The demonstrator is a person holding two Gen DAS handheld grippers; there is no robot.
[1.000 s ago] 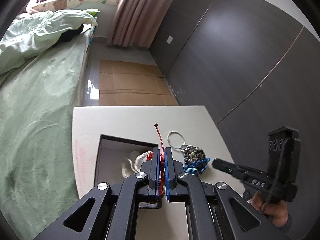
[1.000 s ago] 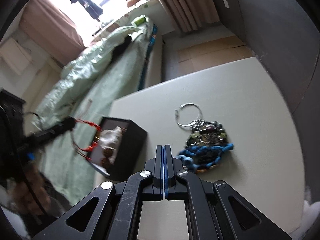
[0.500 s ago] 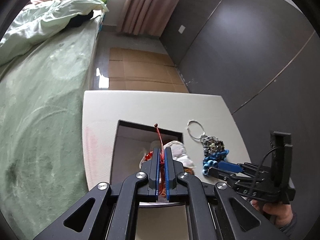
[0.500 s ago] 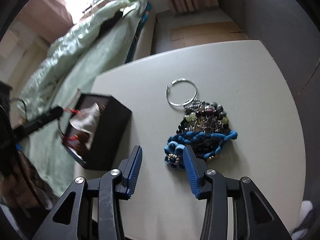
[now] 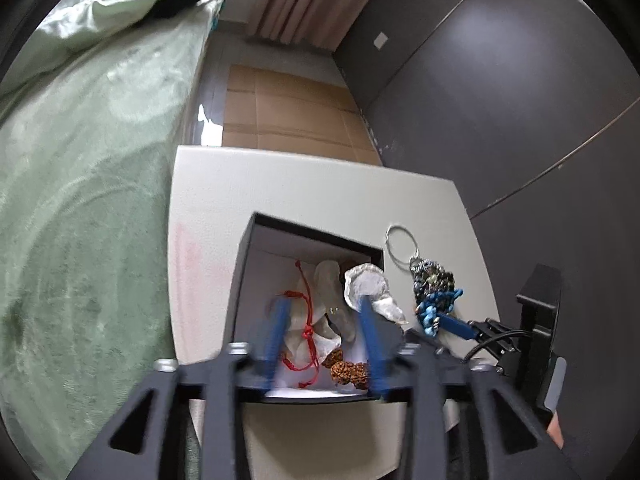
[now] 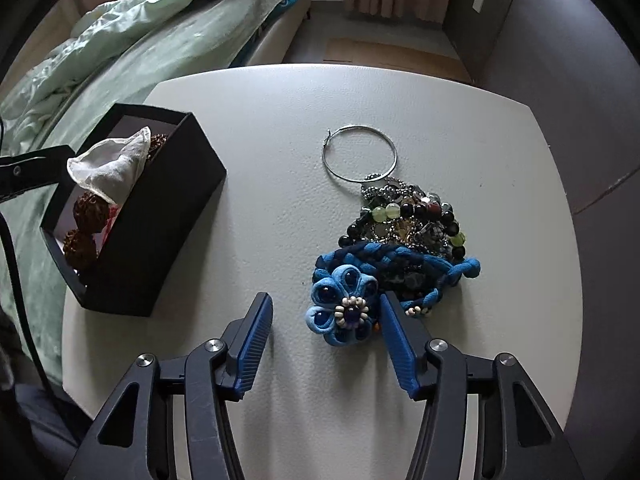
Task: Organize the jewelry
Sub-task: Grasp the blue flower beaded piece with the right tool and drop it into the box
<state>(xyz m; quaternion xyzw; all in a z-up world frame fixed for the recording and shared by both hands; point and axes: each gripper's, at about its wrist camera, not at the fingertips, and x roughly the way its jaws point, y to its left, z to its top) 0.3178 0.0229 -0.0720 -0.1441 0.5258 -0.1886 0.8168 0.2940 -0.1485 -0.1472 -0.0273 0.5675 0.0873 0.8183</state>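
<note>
— Where's the jewelry relative to your jaws?

— My right gripper (image 6: 326,334) has its jaws spread apart, low over the bench (image 6: 260,128). The blue fabric flower (image 6: 346,306) lies between them, nearer the right one, at the near end of the bead pile (image 6: 408,220) with its silver hoop (image 6: 359,153).

— And the left?

— My left gripper (image 5: 324,336) hangs over the black box (image 5: 246,276), jaws apart and empty. The red cord bracelet (image 5: 308,320) lies inside, between them, beside brown beads (image 5: 348,370).

— Any writing?

— None I can read.
</note>
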